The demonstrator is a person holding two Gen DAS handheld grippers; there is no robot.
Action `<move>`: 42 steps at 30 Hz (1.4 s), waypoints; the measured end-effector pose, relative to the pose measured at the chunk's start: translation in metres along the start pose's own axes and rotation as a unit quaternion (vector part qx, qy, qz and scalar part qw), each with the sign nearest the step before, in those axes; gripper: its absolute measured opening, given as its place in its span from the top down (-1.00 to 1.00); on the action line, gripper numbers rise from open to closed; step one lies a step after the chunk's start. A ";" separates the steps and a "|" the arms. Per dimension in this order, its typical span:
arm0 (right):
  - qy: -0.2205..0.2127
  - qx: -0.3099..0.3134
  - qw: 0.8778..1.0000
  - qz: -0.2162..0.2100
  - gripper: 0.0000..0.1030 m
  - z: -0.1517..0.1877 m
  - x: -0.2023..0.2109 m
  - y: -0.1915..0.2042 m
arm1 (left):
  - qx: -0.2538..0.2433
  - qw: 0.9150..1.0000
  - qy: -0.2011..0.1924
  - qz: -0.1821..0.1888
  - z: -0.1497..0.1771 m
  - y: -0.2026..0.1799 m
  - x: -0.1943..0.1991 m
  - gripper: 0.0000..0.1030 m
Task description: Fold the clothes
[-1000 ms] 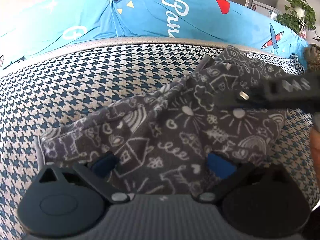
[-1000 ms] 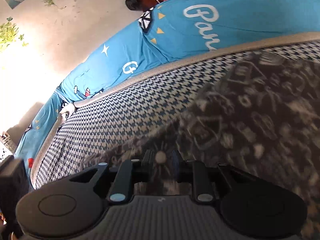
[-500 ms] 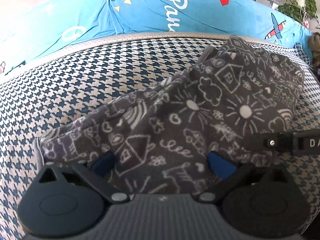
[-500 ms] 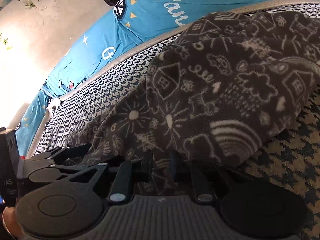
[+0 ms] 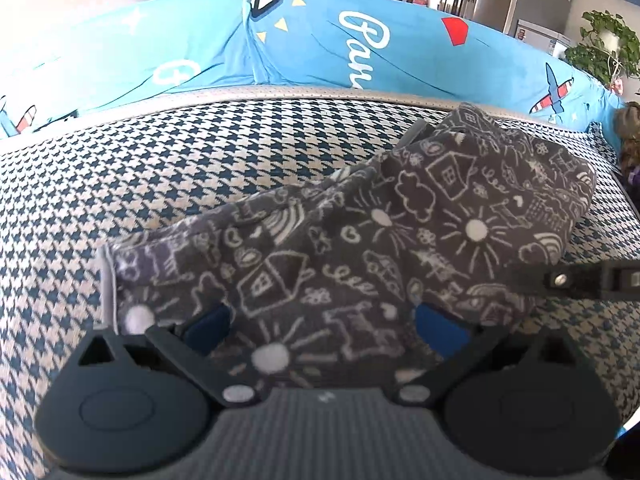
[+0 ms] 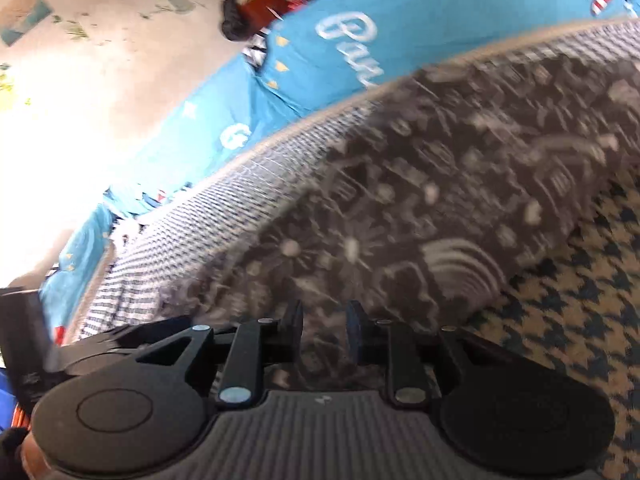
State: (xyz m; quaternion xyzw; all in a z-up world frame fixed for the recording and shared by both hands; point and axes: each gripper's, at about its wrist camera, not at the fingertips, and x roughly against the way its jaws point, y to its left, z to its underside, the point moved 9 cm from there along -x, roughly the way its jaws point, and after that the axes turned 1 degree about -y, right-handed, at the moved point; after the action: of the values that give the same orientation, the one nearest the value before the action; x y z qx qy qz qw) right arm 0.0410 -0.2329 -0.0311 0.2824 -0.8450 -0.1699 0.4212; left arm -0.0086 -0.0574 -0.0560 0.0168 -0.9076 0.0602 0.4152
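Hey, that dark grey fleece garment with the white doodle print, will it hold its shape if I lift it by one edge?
Probably not. The dark grey doodle-print fleece garment lies in soft rumpled folds on the houndstooth cushion, so it would likely droop and unfold. Its fuzzy pile suggests it will grip rather than slip. It looks light for its bulk.

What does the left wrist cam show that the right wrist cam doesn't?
Left wrist only: the whole grey doodle-print garment with its pale hem, a fridge, a potted plant, and the left gripper standing wide with cloth between its blue pads. Right wrist only: a speckled floor and the right gripper, jaws narrow and opening, cloth between them. Both: the garment, the houndstooth cushion and the blue printed cover.
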 end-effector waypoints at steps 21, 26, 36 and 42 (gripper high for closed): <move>0.010 0.020 0.998 0.052 0.47 0.022 0.000 0.000 | 0.028 0.999 -0.028 -0.006 0.025 0.004 0.024 -1.00; 0.011 0.039 0.997 0.067 0.47 0.026 -0.005 0.002 | -0.009 1.000 -0.013 -0.026 0.033 0.001 0.013 -1.00; -0.006 0.027 0.998 0.056 0.37 0.027 0.010 0.009 | 0.046 0.998 -0.049 0.015 0.036 0.013 0.036 -1.00; -0.022 0.082 0.996 -0.002 0.24 0.032 0.018 0.049 | 0.115 0.991 -0.064 0.033 0.035 0.044 0.061 -1.00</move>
State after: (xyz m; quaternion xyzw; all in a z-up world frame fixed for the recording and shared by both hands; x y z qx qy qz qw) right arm -0.0099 -0.2043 -0.0126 0.3140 -0.8644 -0.1075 0.3777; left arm -0.0777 -0.0173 -0.0368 0.0383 -0.9195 0.1764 0.3493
